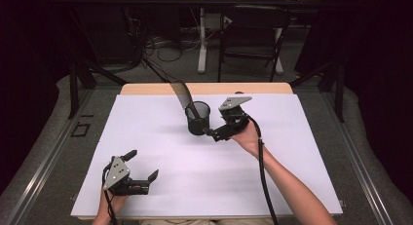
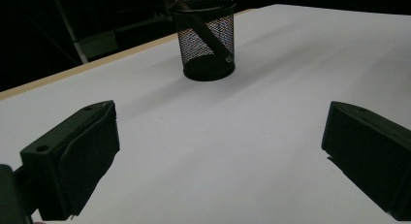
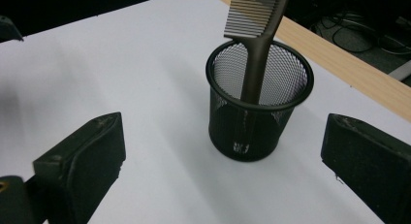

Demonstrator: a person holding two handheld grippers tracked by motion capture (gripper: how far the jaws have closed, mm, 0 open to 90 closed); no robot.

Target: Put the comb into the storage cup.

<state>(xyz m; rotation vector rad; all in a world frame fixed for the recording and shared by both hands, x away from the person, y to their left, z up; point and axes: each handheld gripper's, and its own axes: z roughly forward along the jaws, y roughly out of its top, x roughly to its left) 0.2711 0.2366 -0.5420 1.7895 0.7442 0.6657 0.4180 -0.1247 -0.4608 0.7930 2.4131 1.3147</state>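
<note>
Desk (image 1: 160, 186): covered in white.
Comb (image 3: 257, 35): stood in mesh cup (image 3: 259, 117).
Right tool (image 1: 210, 133): spread wide, nothing held.
Left tool (image 1: 142, 165): spread wide, nothing held.

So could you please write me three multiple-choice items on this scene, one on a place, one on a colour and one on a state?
1. Where does the comb stand?
A. flat on the white table
B. handle down in the mesh cup
C. between the left gripper's jaws

2. What colour is the mesh cup?
A. black
B. red
C. white

3. How do the right gripper jaws stand?
A. shut on the comb
B. shut on the cup rim
C. open, holding nothing

Answers: 1 B, its handle goes down inside the cup while the teeth lean out above the rim. 2 A, the wire mesh is black on the white table. 3 C, the right gripper view shows both jaws wide apart and short of the cup.
</note>
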